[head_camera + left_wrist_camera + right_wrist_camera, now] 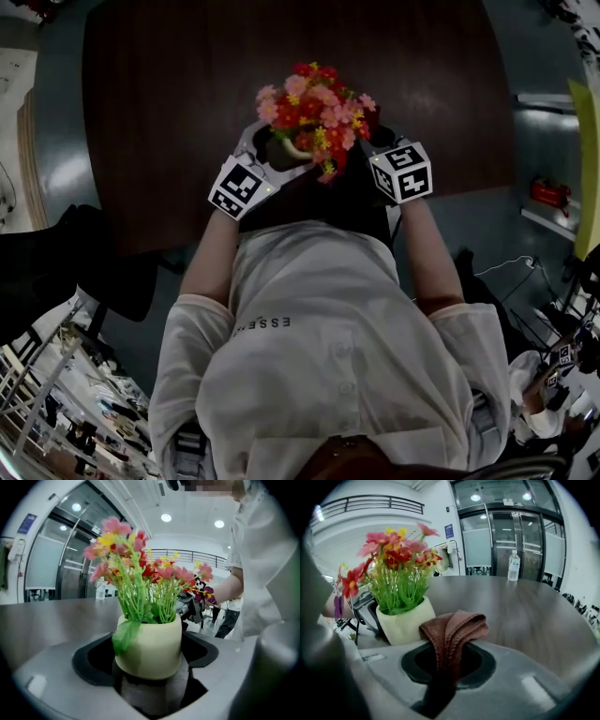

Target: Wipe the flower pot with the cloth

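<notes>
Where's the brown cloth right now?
In the right gripper view, the folded brown cloth is pinched in the right gripper, just right of the cream flower pot, over the dark wooden table.

A dark brown wooden table [169,84] with rounded corners takes up the upper part of the head view. A clear water bottle [513,566] stands upright on its far side. The cream flower pot [404,623] is well apart from it, at the near edge, and may be resting on the top.
</notes>
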`<control>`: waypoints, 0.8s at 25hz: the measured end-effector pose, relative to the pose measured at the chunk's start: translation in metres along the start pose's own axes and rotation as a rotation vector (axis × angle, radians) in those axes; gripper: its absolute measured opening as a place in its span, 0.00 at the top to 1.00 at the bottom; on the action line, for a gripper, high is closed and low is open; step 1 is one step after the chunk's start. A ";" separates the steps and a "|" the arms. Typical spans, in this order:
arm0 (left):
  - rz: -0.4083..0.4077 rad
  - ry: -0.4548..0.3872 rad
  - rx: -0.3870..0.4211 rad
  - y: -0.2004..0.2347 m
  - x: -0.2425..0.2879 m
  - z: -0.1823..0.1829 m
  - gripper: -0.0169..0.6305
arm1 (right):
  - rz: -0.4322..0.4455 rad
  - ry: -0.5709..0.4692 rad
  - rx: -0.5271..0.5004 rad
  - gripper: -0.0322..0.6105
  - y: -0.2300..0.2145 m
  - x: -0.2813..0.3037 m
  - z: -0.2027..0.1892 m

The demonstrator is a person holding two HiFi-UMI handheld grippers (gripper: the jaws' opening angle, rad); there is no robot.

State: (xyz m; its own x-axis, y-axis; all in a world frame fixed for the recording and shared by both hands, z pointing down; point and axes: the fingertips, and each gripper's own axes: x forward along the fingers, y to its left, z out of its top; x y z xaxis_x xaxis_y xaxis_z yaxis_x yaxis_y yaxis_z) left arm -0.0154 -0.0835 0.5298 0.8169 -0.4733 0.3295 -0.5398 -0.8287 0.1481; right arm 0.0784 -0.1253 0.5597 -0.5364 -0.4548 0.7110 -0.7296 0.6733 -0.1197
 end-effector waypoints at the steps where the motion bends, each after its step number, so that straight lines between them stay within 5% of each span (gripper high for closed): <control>1: -0.006 0.016 0.023 -0.001 -0.001 -0.005 0.26 | 0.004 0.000 0.005 0.87 0.003 0.002 0.000; 9: 0.012 0.071 0.048 -0.003 0.004 -0.012 0.25 | 0.016 -0.035 0.055 0.87 0.007 -0.003 -0.001; 13: 0.040 0.034 -0.035 0.001 -0.004 -0.007 0.14 | -0.002 -0.056 0.109 0.87 0.008 -0.016 0.002; 17: 0.055 0.044 -0.104 -0.006 -0.018 0.002 0.13 | -0.043 -0.094 0.157 0.87 -0.006 -0.049 0.009; 20: 0.146 0.000 -0.190 0.001 -0.047 0.007 0.20 | -0.080 -0.145 0.192 0.87 -0.012 -0.082 0.016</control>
State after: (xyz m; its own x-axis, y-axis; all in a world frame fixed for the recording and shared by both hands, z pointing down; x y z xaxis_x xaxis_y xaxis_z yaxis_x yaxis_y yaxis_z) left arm -0.0529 -0.0639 0.5076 0.7273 -0.5840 0.3606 -0.6809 -0.6800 0.2720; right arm 0.1244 -0.1047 0.4917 -0.5188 -0.5901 0.6186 -0.8318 0.5153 -0.2061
